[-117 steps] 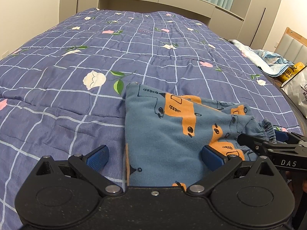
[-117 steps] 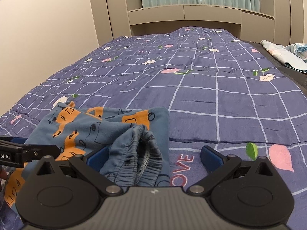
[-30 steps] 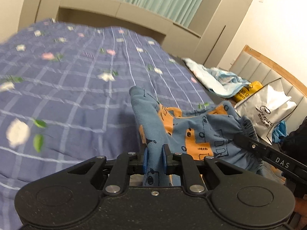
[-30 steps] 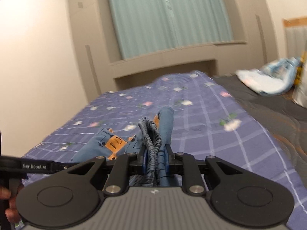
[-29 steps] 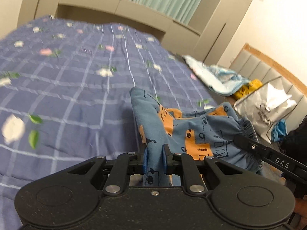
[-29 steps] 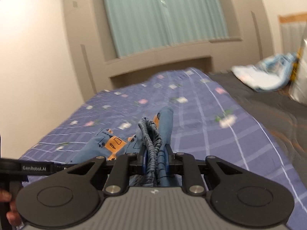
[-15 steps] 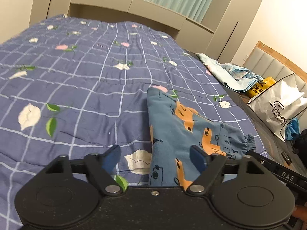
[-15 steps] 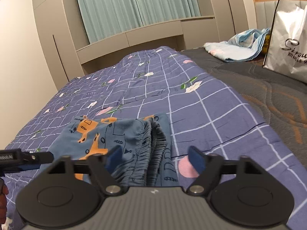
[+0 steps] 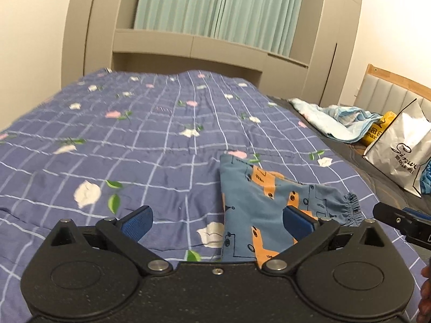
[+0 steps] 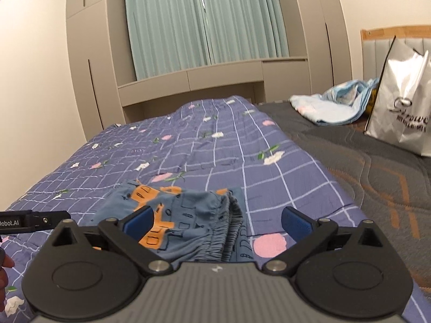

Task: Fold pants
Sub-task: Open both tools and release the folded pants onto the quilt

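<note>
Both tongs, the left gripper point(image 9: 217, 222) and right gripper point(image 10: 217, 222), are opening with nothing pinched, leaving the folded pants point(image 9: 265, 206) flat on the quilt point(image 9: 134, 140), at five o'clock in the left view.

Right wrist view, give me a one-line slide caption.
Right gripper opening above folded blue pants on a floral quilt.

The pants point(image 9: 266, 202) are small, blue-grey cotton printed with orange vehicles outlined in black; they lie folded into a compact, flattish bundle on the quilt point(image 9: 134, 145), near its right-hand edge and toward the near end. The gathered elastic waistband point(image 10: 229, 231) forms a stacked, rumpled ridge along the bundle's right side.
</note>
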A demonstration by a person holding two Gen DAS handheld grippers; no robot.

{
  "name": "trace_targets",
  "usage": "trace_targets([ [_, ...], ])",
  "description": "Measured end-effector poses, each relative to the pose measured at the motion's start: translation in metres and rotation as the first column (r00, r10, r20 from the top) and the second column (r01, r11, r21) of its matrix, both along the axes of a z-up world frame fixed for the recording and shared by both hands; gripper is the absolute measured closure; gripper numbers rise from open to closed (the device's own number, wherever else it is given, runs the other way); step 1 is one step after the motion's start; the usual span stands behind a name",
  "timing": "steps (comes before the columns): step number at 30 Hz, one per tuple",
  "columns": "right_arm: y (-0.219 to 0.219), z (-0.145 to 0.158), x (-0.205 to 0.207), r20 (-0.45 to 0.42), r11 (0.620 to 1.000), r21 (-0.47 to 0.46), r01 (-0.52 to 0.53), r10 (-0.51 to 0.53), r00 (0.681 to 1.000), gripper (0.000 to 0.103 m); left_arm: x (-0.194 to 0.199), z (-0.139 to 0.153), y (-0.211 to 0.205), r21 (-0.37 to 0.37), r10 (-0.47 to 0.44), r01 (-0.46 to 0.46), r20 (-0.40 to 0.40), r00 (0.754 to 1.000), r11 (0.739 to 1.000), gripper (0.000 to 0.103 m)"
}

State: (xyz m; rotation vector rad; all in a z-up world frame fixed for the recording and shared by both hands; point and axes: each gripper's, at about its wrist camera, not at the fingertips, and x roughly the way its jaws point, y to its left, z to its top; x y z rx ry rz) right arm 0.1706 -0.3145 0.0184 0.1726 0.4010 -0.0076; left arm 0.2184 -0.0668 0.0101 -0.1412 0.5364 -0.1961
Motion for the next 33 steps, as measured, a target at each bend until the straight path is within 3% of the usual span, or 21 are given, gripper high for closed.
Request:
trace_targets([
  [7,0.012,0.011,-0.021,0.074,0.998,-0.053,0.020,-0.016,0.997,0.000,-0.025,0.008,0.003,0.022,0.047,-0.048,0.061,0.997,0.999,0.001],
  [16,0.030,0.017,-0.055,0.112,0.997,-0.072,0.023,-0.014,0.994,0.000,-0.068,0.008,0.016,0.011,0.078,-0.078,0.061,0.995,0.997,0.001],
  [26,0.041,0.013,-0.097,0.099,0.999,-0.048,0.025,-0.020,0.995,0.000,-0.113,0.007,0.029,0.029,0.099,-0.101,0.074,0.992,0.994,0.001],
  [33,0.048,0.007,-0.113,0.040,0.998,-0.066,0.018,-0.015,0.999,0.000,-0.137,-0.001,0.032,0.050,0.109,-0.113,0.067,0.992,0.992,0.001],
])
